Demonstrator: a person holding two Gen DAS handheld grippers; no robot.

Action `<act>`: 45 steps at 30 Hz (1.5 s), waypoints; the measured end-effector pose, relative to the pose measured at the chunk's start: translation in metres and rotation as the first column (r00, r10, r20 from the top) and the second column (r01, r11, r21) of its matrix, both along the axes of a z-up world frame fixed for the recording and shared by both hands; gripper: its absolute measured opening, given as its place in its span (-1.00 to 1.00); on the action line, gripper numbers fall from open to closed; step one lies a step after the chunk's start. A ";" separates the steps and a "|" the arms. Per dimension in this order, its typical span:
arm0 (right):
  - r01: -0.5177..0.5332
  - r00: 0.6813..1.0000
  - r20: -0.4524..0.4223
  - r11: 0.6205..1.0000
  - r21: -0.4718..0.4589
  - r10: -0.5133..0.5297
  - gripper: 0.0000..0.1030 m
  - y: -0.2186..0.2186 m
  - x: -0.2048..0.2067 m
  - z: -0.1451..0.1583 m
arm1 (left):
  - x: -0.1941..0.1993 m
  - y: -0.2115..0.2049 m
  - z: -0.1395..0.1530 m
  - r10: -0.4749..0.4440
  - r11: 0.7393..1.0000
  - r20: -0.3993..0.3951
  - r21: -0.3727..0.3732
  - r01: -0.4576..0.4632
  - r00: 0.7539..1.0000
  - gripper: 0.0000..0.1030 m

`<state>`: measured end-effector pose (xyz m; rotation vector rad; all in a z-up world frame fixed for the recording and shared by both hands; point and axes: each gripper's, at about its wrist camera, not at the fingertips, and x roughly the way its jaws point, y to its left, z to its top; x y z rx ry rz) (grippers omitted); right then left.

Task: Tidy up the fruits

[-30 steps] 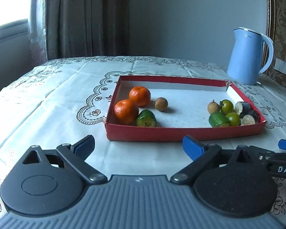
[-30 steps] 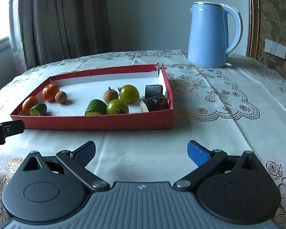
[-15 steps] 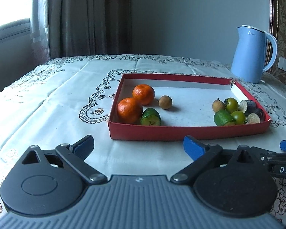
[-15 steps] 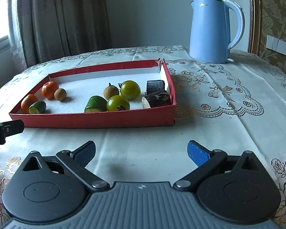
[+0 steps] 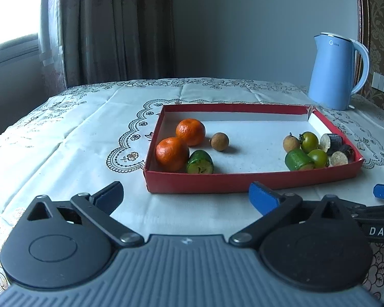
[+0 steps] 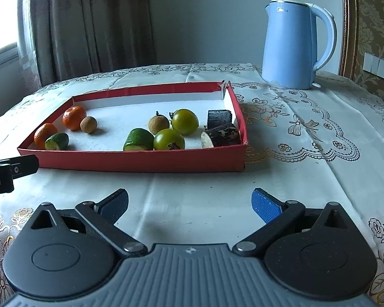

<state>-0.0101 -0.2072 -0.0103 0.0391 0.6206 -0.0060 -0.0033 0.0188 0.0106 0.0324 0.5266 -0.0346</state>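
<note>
Left wrist: red tray (image 5: 243, 183) front edge near spread fingers (image 5: 262, 196).

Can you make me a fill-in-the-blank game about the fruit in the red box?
1. The red tray holds ____ oranges, side by side at its left end.
2. The two round tomatoes in the tray are ____ in color.
3. The tall thing standing on the tablecloth beyond the tray's right corner is a light blue ____.
4. Both the left gripper and the right gripper are ____, holding nothing.

Missing words: two; green; kettle; open
</note>
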 end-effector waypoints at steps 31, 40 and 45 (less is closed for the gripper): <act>-0.004 1.000 0.017 0.999 -0.032 0.004 1.00 0.014 0.004 0.003 | 0.004 0.001 -0.006 0.032 0.999 -0.032 0.021 -0.031 0.999 1.00; -0.004 1.000 0.003 1.000 -0.023 0.004 1.00 0.015 0.007 0.000 | 0.007 0.003 -0.008 0.036 0.999 -0.047 0.012 -0.036 0.998 1.00; -0.006 1.000 0.000 1.000 -0.025 0.006 1.00 0.016 0.008 -0.001 | 0.007 0.003 -0.008 0.036 0.999 -0.047 0.012 -0.036 0.998 1.00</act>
